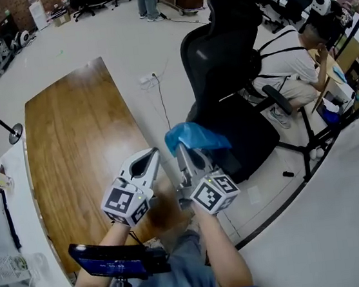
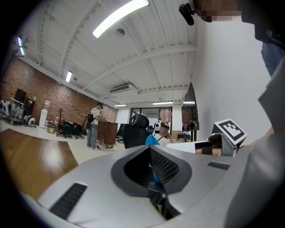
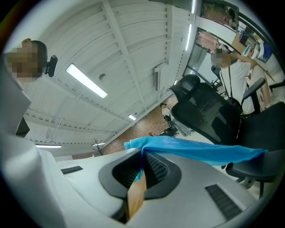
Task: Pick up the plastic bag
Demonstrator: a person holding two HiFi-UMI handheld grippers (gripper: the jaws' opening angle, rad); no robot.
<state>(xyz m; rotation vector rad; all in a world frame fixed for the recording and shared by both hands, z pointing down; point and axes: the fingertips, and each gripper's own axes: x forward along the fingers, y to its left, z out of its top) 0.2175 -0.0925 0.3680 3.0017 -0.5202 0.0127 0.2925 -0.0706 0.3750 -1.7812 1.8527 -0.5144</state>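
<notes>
Blue plastic bag (image 1: pixel 196 137), thin, crumpled, one edge pinched in right tool (image 1: pixel 185 153), rest draped sideways in the air.

Ahead of the left fingers (image 1: pixel 137 166) there is open room above the tabletop (image 1: pixel 81 132). Just beyond the right fingers (image 1: pixel 191 161) a chair (image 1: pixel 229 68) blocks the way. Between tabletop and chair lies a passable strip of floor (image 1: pixel 148 46), crossed by a cable (image 1: pixel 162 106).

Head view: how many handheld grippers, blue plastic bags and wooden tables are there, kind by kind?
Grippers: 2, the left gripper and the right gripper.
Bags: 1, a blue plastic bag pinched in the right gripper.
Tables: 1, a wooden table.
Total: 4.
</notes>
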